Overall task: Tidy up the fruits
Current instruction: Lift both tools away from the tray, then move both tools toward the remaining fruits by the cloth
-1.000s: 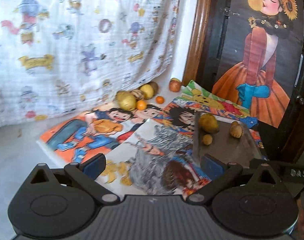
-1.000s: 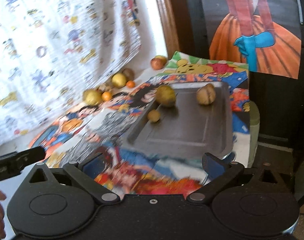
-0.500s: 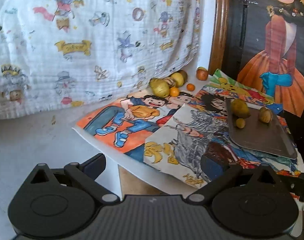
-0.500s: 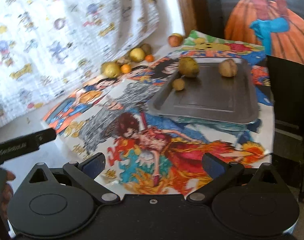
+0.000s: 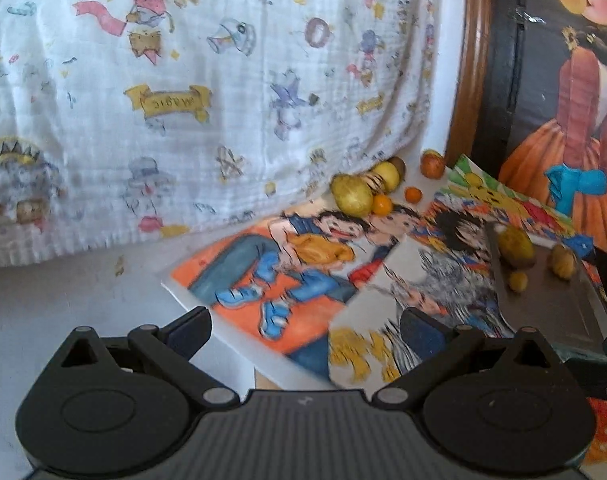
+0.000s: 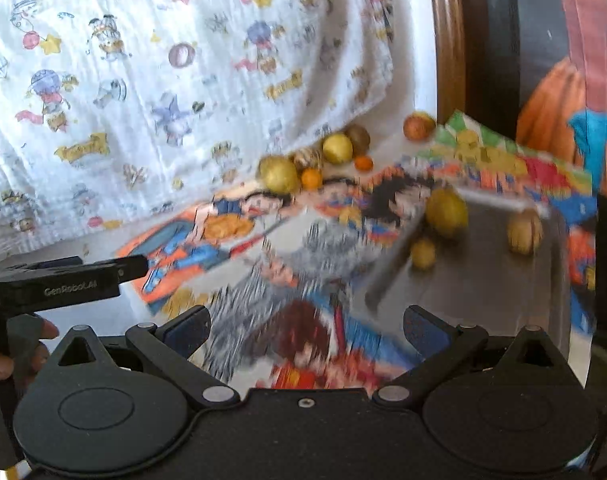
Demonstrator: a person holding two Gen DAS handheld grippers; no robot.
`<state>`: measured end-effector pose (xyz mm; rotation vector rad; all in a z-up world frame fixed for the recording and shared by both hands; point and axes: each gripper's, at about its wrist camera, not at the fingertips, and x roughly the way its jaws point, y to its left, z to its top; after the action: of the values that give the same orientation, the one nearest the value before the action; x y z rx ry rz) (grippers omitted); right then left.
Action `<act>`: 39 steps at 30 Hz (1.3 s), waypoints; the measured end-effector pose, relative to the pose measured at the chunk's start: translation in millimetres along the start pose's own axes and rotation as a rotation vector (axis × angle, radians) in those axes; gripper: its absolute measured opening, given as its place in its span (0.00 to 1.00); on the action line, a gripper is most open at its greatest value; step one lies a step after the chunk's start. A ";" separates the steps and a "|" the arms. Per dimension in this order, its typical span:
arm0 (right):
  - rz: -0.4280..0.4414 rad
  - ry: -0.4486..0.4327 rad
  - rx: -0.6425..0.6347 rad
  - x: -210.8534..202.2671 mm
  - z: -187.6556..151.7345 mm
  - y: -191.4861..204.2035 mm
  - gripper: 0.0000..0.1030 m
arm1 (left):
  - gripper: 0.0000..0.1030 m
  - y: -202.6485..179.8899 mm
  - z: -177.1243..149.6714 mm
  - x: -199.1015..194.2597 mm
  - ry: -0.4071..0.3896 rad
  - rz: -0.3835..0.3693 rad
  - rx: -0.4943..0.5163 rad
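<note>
Both tools have moved forward again after pulling back a moment ago, so another pick looks close. The left gripper (image 5: 305,326) and right gripper (image 6: 307,326) are wide open and hold nothing. Three yellow-brown fruits sit on the flat dark metal tray (image 6: 483,292). The loose pile of yellow and orange fruits (image 5: 367,192) waits by the white cartoon cloth (image 5: 183,100).

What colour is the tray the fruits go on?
The tray is dark grey, best seen in the right wrist view, though blurred.
</note>
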<state>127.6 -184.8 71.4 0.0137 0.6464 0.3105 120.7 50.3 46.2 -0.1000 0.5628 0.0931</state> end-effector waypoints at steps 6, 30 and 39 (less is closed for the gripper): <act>-0.012 -0.057 -0.061 13.4 41.1 -10.2 0.99 | 1.00 10.2 21.0 15.4 -0.028 0.017 -0.031; -0.006 -0.104 -0.177 164.9 245.9 -70.3 0.99 | 1.00 -45.2 104.2 129.4 -0.133 -0.097 -0.101; 0.001 0.083 -0.102 283.7 220.1 -106.0 0.97 | 1.00 -65.2 99.1 215.3 -0.030 -0.050 -0.160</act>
<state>502.0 -185.6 68.5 -0.0971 0.7117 0.3465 361.7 10.6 18.7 -0.2676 0.5217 0.0912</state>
